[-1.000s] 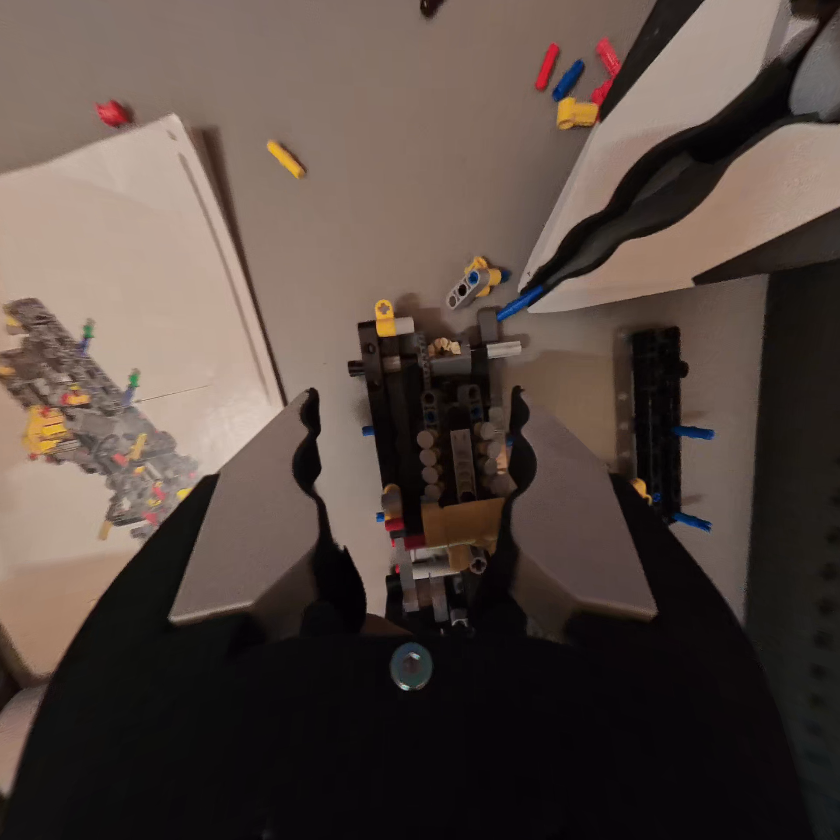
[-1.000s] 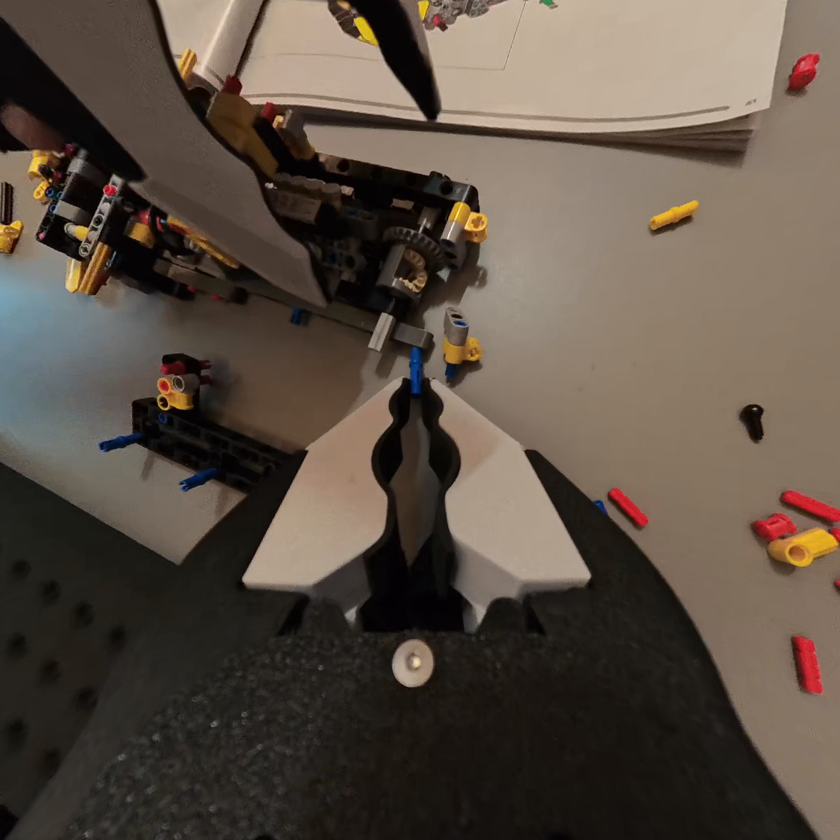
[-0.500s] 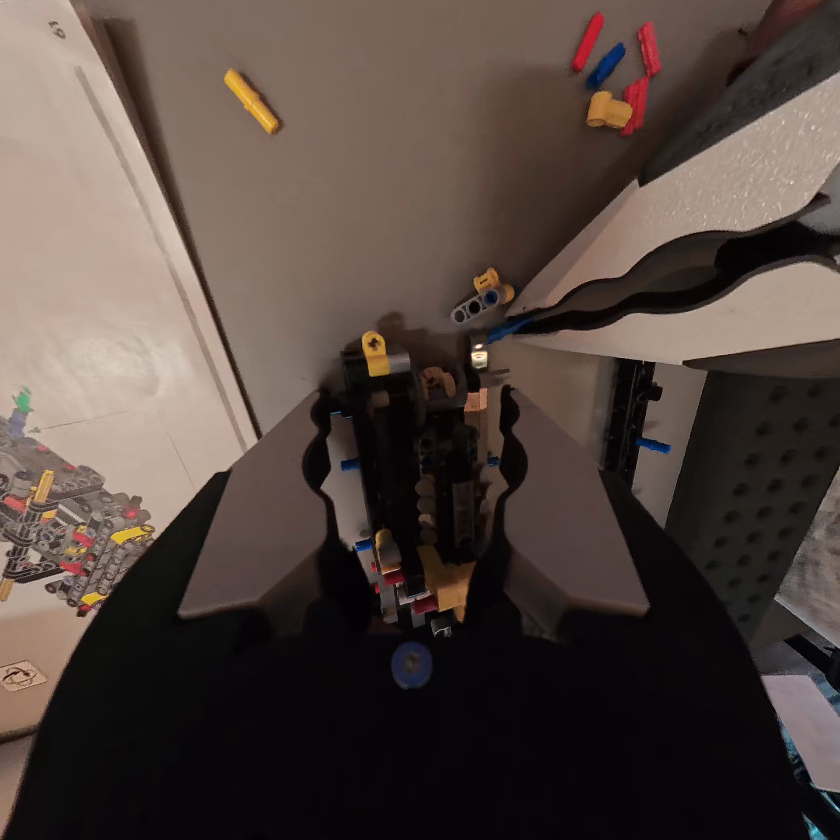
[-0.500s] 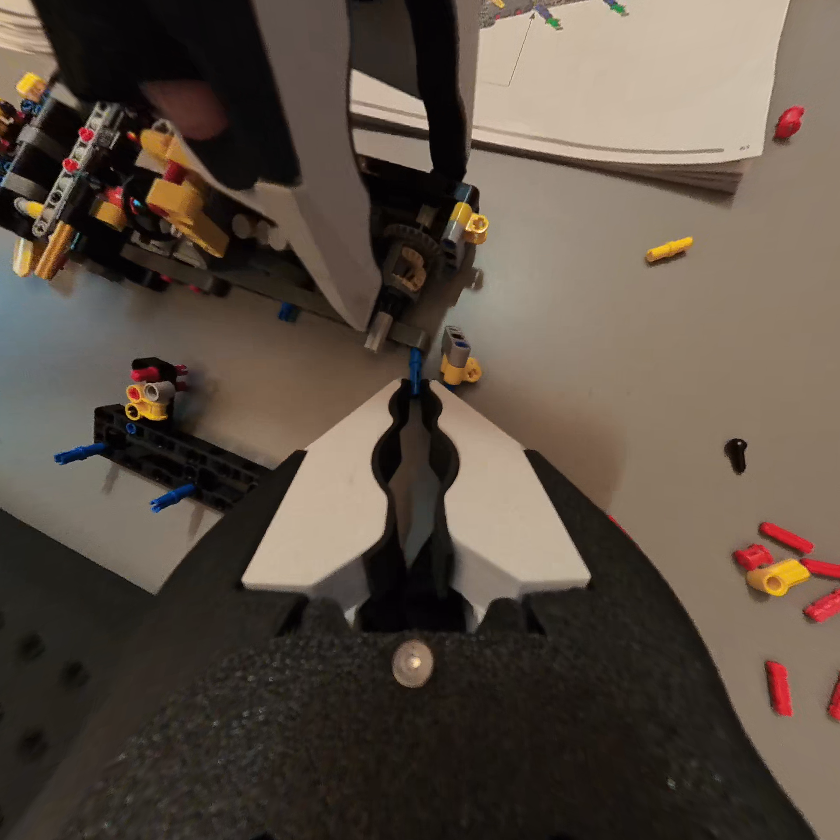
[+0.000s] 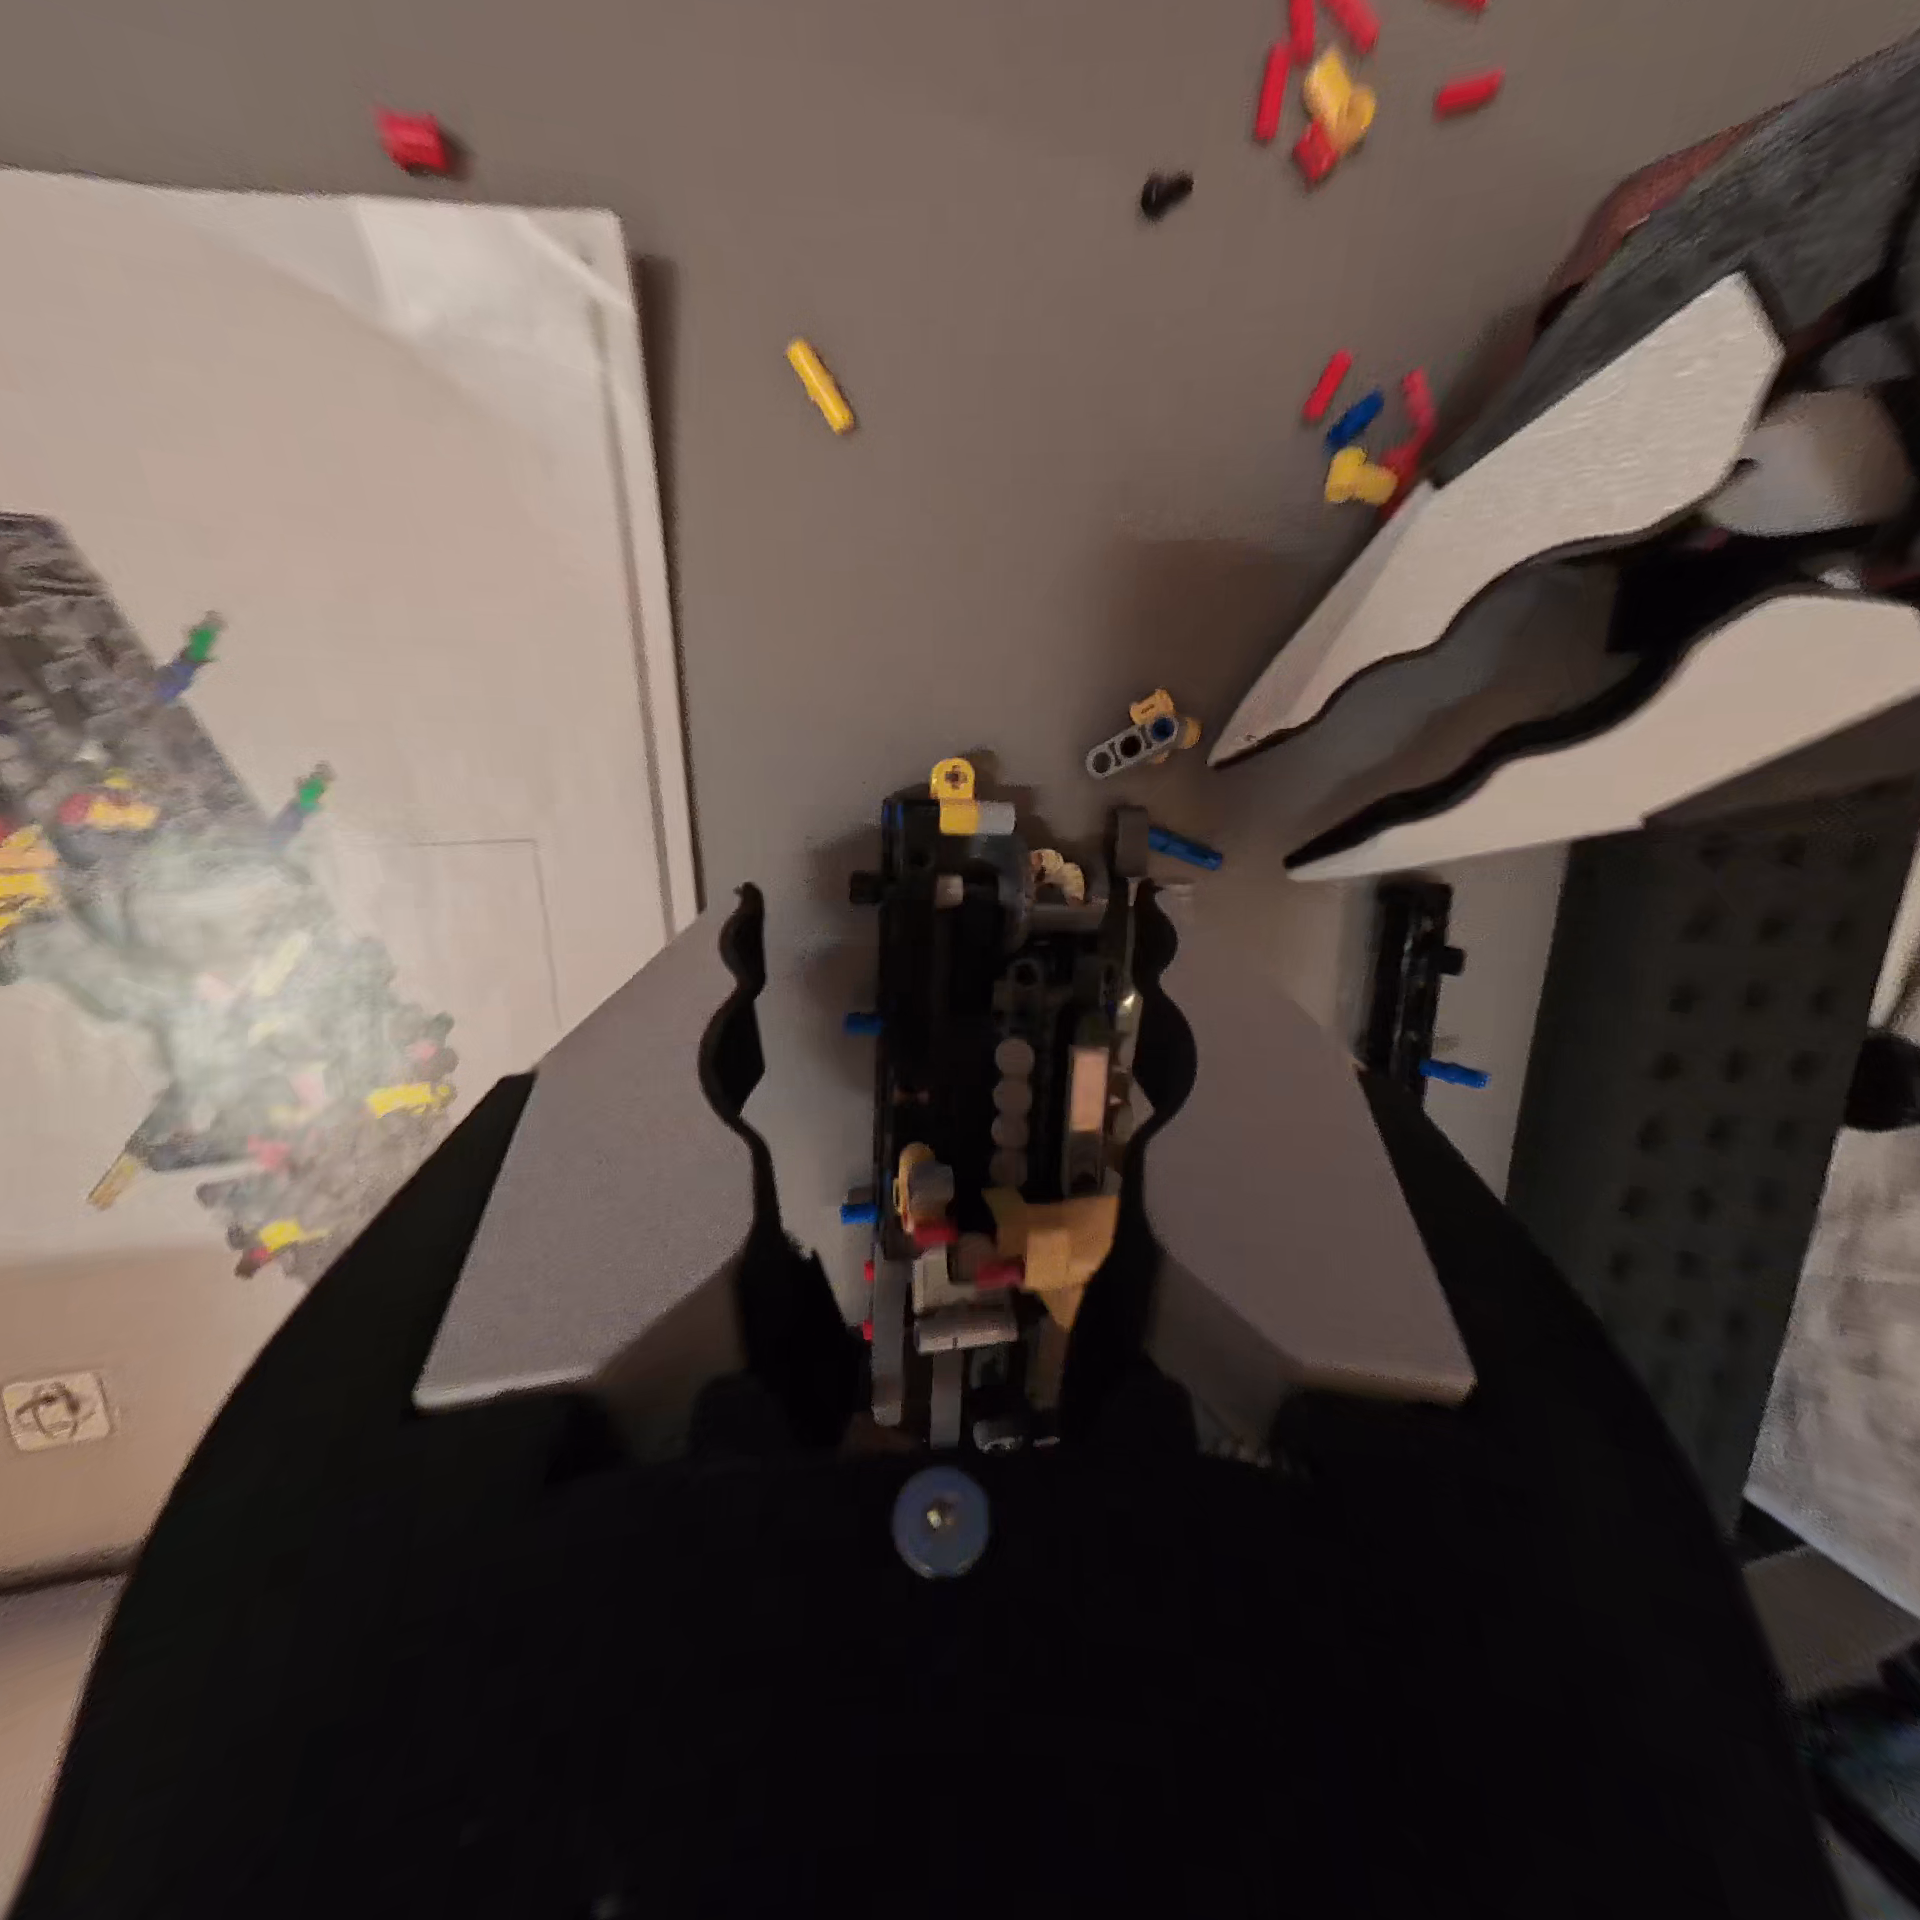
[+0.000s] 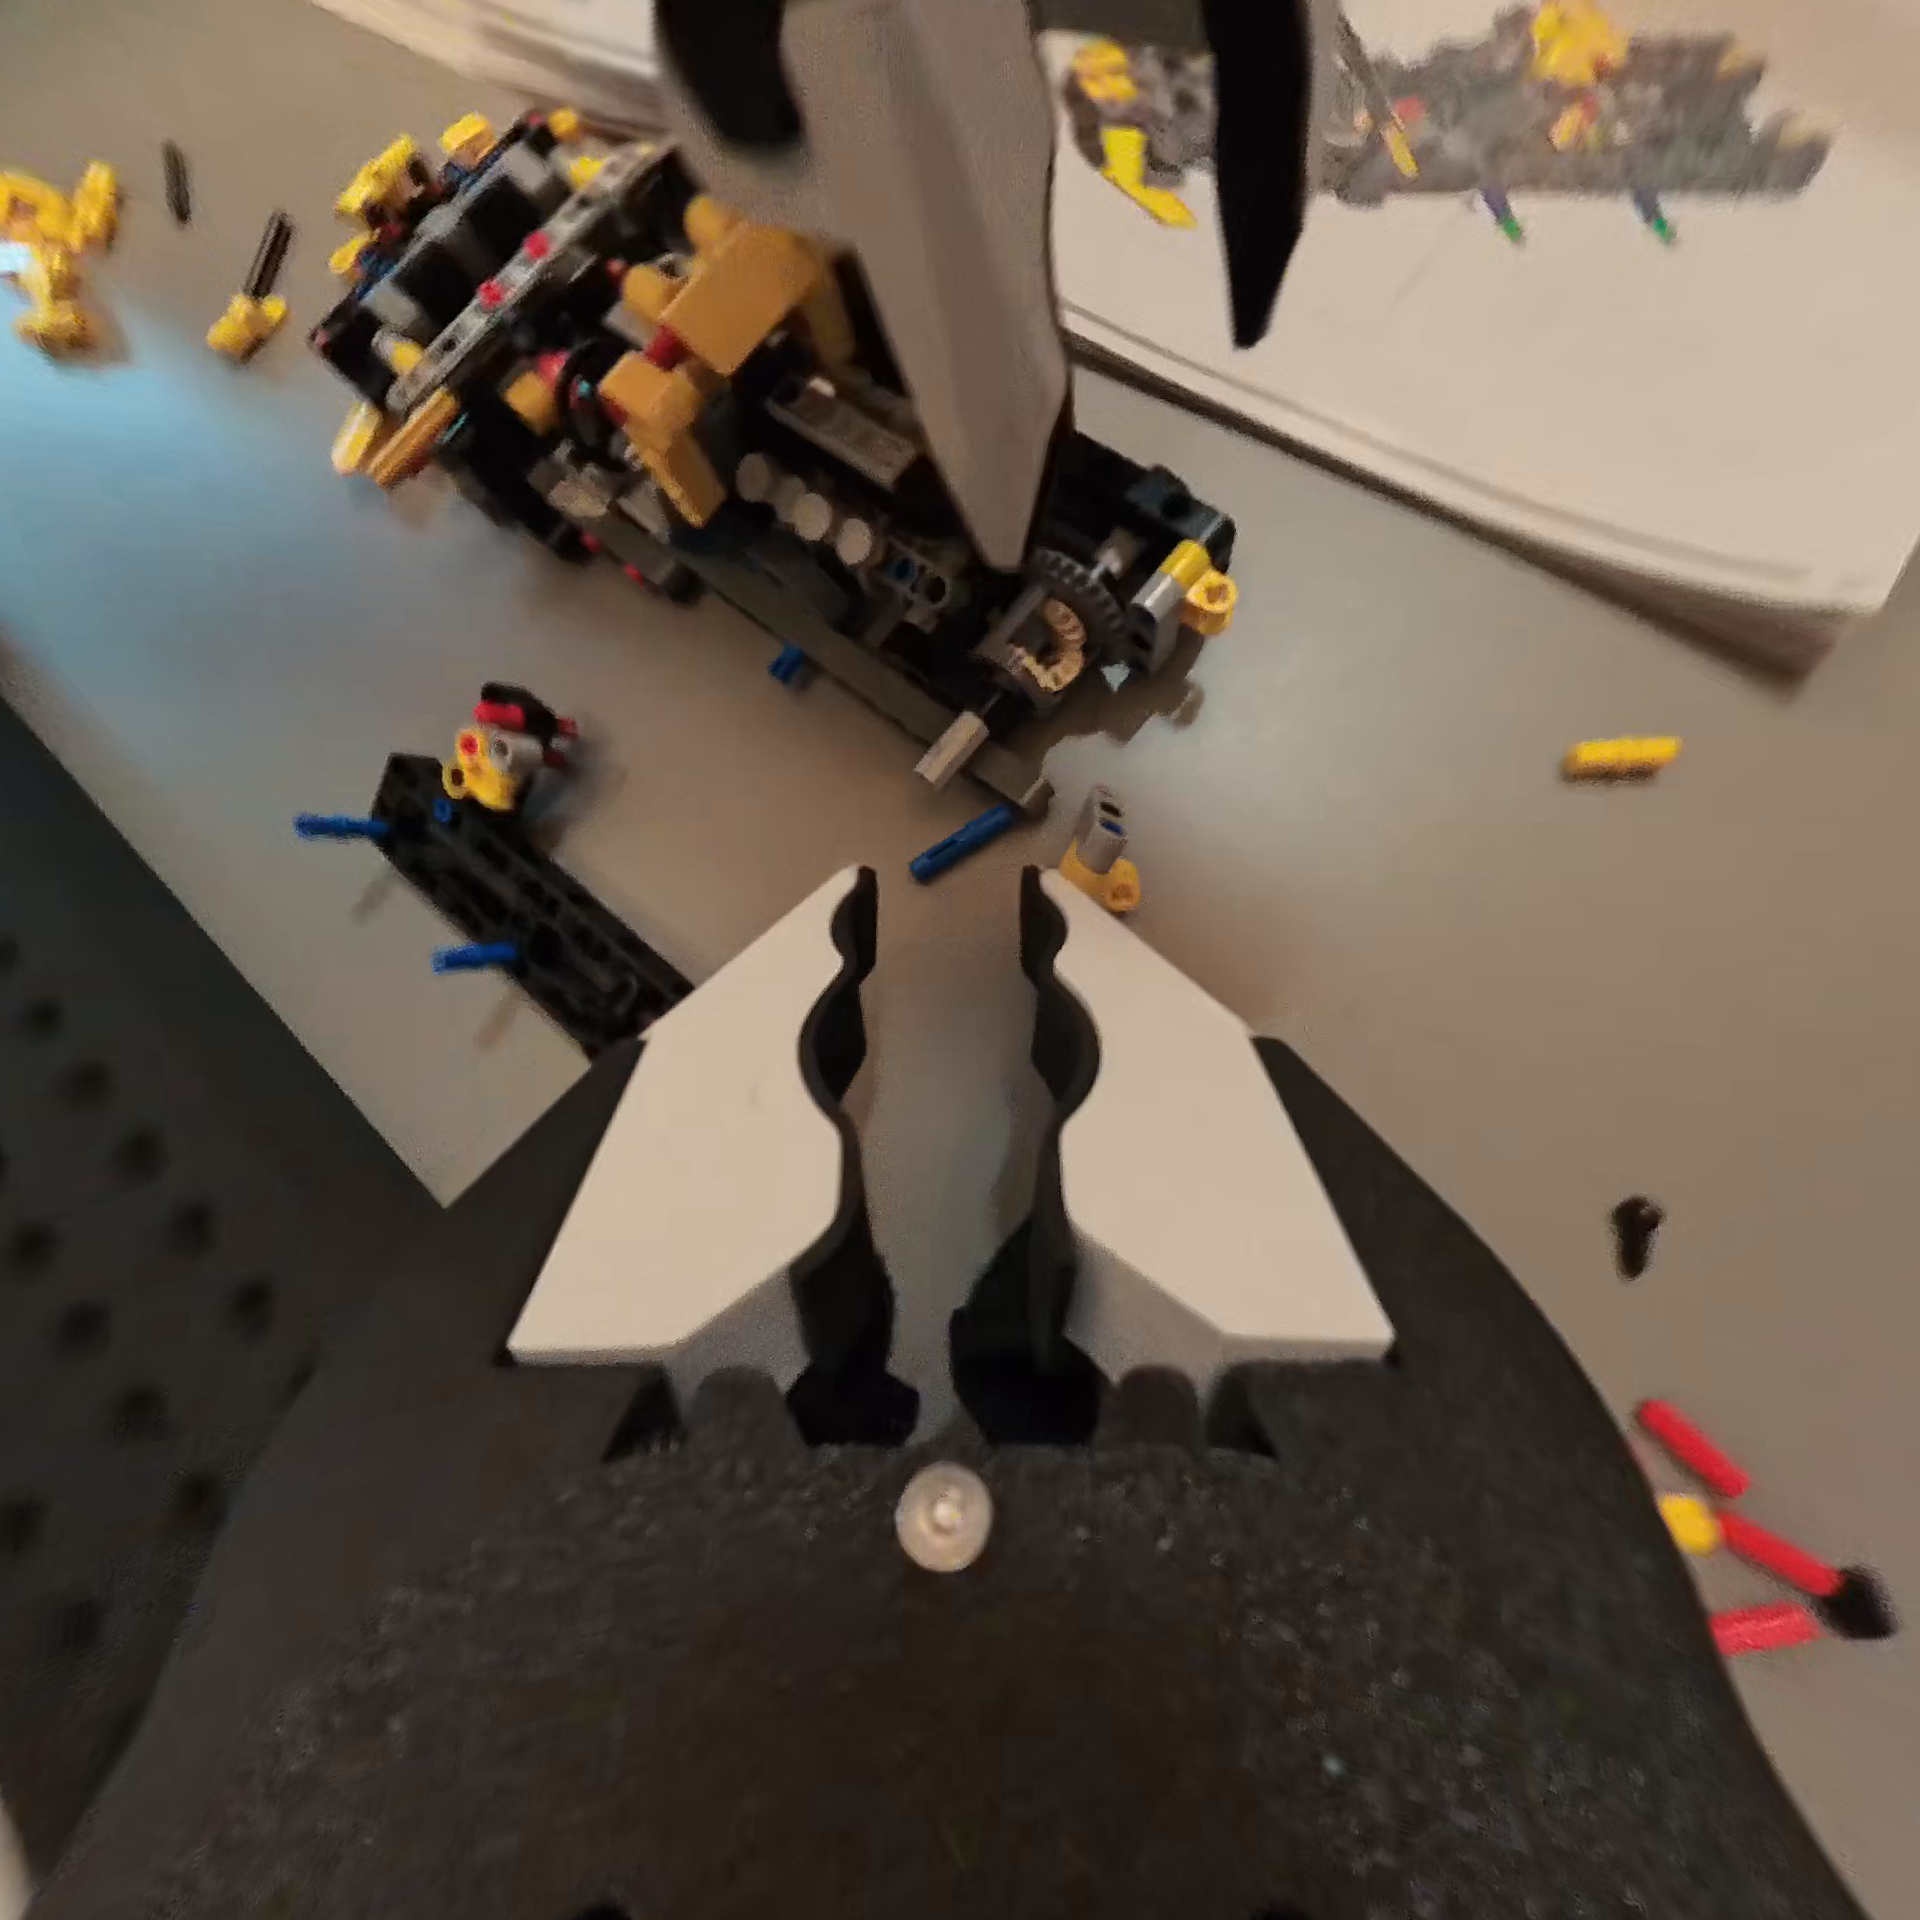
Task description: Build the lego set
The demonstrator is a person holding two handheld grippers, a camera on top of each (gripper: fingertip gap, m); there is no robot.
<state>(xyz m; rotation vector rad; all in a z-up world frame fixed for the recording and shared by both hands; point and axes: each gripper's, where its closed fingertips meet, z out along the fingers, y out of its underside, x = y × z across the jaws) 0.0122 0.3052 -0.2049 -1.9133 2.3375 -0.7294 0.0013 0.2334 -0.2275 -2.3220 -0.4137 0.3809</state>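
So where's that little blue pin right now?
The blue pin sticks out from the corner of the main build, just ahead of the open right gripper, beside a small grey-and-yellow connector.

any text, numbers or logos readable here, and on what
Nothing can be read.
Booklet: a small square mark at a page corner, too blurred to read.
Drawing on the page: no words visible.
Model and loose bricks: no writing seen.
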